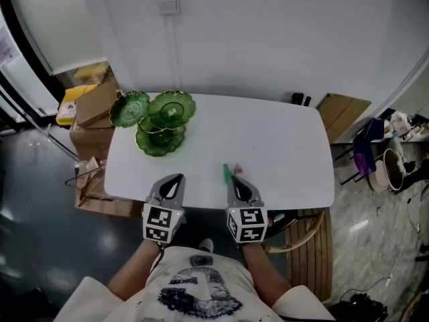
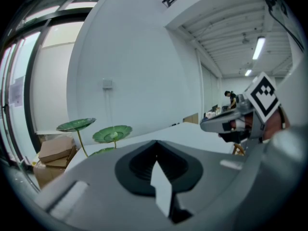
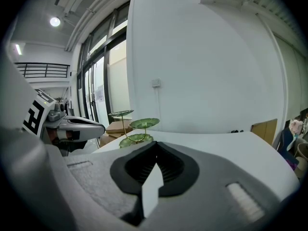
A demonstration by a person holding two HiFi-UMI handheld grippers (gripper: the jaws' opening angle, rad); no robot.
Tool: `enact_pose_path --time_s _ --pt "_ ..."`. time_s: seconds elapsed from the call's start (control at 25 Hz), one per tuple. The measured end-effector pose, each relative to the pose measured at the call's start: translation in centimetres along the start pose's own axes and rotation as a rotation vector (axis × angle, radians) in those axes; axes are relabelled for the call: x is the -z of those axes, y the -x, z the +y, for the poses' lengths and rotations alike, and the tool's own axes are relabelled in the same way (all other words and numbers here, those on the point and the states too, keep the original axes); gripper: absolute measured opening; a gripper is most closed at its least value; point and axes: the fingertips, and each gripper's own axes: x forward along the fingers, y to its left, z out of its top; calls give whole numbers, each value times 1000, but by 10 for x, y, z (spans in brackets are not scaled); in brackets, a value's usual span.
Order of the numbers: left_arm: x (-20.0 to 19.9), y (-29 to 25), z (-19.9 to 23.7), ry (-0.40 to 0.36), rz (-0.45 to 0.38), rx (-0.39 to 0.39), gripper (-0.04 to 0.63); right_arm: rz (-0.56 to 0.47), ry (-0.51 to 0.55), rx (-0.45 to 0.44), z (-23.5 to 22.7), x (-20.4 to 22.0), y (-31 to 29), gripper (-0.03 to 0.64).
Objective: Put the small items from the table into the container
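A green three-tier leaf-shaped dish stand [image 1: 161,121] stands at the back left of the white table [image 1: 281,146]; it also shows in the left gripper view as the stand [image 2: 111,134] and in the right gripper view as the stand [image 3: 143,123]. A small green item [image 1: 226,173] and a pink item [image 1: 238,171] lie near the front edge, right at the tip of my right gripper [image 1: 236,178]. My left gripper [image 1: 175,178] hovers at the front edge to its left. Both grippers are shut and hold nothing, as the left gripper [image 2: 156,148] and the right gripper [image 3: 155,150] show.
Cardboard boxes [image 1: 94,106] stand on the floor left of the table. A wooden chair [image 1: 312,247] sits under the table's near right corner. A board [image 1: 343,113] leans at the back right, with clutter [image 1: 392,159] further right. Two small dark objects [image 1: 300,99] sit at the table's far edge.
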Motion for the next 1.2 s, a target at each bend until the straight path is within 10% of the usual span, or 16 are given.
enact_pose_path --time_s 1.2 --pt "-1 -26 -43 -10 -14 90 -11 17 -60 85 -45 22 31 0"
